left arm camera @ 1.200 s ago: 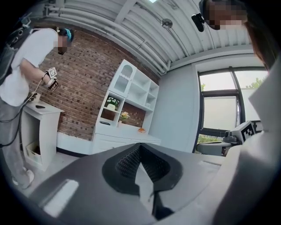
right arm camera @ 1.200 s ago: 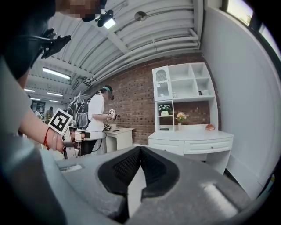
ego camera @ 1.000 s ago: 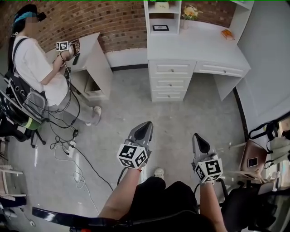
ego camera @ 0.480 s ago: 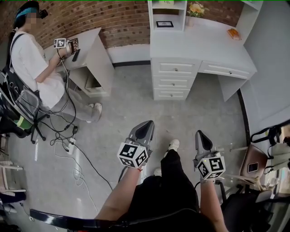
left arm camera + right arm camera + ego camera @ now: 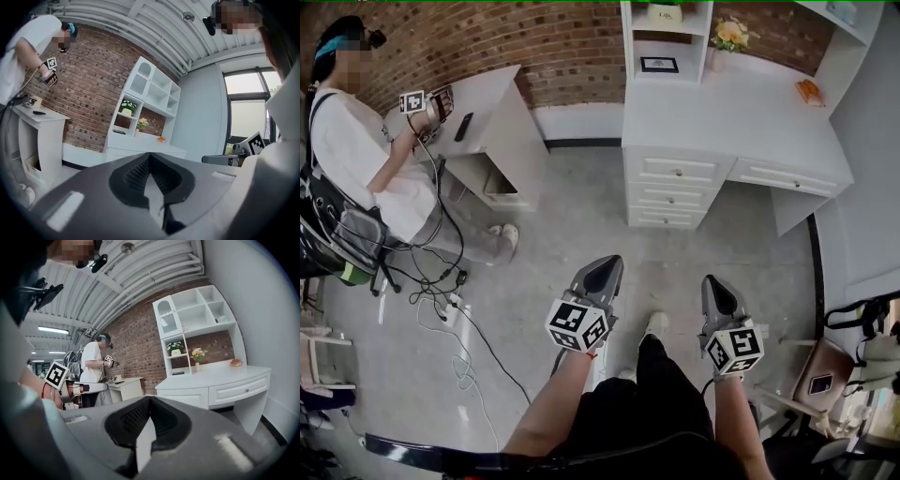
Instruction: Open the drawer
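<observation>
A white desk (image 5: 741,103) stands at the far right of the head view. Three stacked drawers (image 5: 673,194) fill its left part, and a wide drawer (image 5: 787,177) sits to their right; all are closed. My left gripper (image 5: 605,269) and right gripper (image 5: 713,289) hover over the grey floor well short of the desk, both shut with nothing between the jaws. In the left gripper view the left gripper (image 5: 149,158) points at the desk (image 5: 140,149). In the right gripper view, beyond the right gripper (image 5: 150,400), the wide drawer (image 5: 240,391) shows its knob.
A person in a white shirt (image 5: 352,150) sits at a small white table (image 5: 492,112) at the left, holding another gripper. Cables (image 5: 450,309) trail across the floor. A chair with a phone (image 5: 821,380) stands at the right. Flowers (image 5: 729,36) and a small frame (image 5: 659,65) sit on the desk.
The view has shifted toward the desk, which now sits lower and further right in the head view. A leg has stepped forward between the grippers. Both grippers stay shut.
</observation>
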`<state>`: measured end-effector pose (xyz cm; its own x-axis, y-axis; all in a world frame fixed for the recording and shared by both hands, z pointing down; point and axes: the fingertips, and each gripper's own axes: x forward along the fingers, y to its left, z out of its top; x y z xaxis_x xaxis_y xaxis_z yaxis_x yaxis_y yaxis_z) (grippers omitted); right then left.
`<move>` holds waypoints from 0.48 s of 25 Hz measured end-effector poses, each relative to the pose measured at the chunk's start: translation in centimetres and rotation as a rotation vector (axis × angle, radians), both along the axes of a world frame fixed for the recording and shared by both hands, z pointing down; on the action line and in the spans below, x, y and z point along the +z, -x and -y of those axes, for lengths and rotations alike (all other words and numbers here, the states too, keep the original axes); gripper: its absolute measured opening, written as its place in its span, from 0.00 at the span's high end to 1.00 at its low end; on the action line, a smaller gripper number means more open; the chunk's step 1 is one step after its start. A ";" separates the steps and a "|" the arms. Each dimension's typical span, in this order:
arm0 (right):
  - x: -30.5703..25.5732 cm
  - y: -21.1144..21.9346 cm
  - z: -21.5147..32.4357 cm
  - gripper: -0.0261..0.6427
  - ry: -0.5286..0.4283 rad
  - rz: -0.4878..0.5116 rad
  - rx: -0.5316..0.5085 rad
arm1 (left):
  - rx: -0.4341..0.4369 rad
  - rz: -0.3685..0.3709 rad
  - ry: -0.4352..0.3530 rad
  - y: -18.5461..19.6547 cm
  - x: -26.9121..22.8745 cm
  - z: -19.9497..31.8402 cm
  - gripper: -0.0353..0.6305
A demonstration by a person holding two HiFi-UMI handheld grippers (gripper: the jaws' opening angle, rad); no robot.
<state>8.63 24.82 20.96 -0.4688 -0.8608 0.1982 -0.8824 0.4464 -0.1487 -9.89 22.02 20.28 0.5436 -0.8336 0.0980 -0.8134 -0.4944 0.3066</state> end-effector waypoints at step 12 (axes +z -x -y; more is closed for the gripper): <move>1.4 -1.6 10.6 0.96 0.050 -0.004 -0.052 | -0.025 0.010 0.041 -2.3 0.9 9.3 0.94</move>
